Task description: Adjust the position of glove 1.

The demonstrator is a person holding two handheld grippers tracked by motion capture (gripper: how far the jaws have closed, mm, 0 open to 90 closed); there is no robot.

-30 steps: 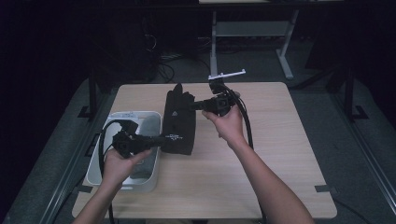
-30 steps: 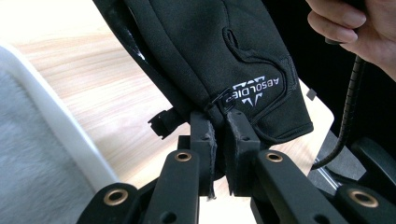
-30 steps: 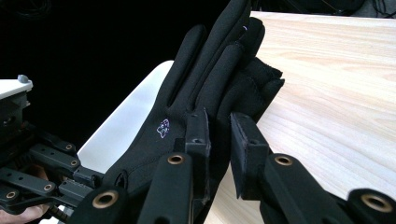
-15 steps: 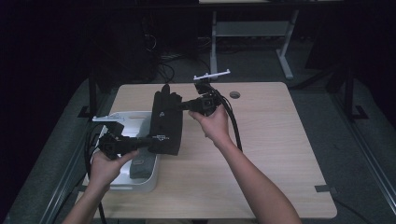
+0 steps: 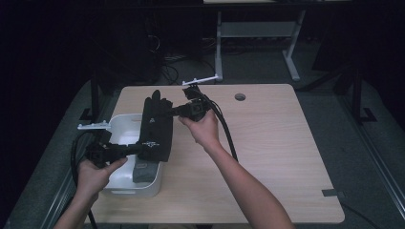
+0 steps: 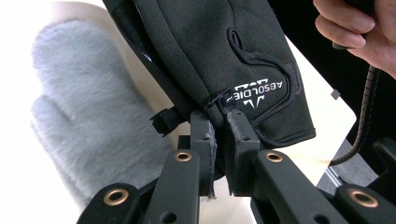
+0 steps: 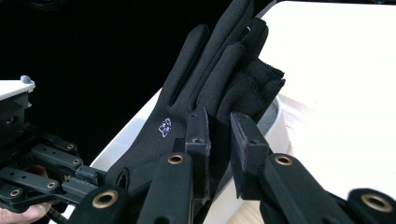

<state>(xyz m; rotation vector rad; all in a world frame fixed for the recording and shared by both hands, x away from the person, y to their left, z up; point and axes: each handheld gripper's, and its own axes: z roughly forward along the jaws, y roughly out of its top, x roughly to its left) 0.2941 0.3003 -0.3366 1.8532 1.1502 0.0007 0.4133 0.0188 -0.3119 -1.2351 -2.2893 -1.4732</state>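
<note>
A black glove (image 5: 156,126) hangs stretched between my two grippers, partly over the white bin (image 5: 125,190). My left gripper (image 5: 138,149) is shut on its cuff end, near the white logo (image 6: 258,88); the pads (image 6: 201,135) pinch the cuff edge of the black glove (image 6: 233,51). My right gripper (image 5: 169,113) is shut on the finger end, with the black glove's (image 7: 205,88) fingers between its pads (image 7: 198,126). A grey fluffy mitten (image 5: 143,171) lies in the bin below, and the grey mitten (image 6: 84,107) is seen close up under the glove.
The wooden table (image 5: 267,157) has a round cable hole (image 5: 240,97) at the back and a strip of tape (image 5: 330,192) near its right front edge. The bin sits at the table's left edge. A white desk frame (image 5: 219,33) stands on the floor behind.
Both grippers have carried the black glove to the left, from the table's middle to over the white bin. The grips look unchanged.
</note>
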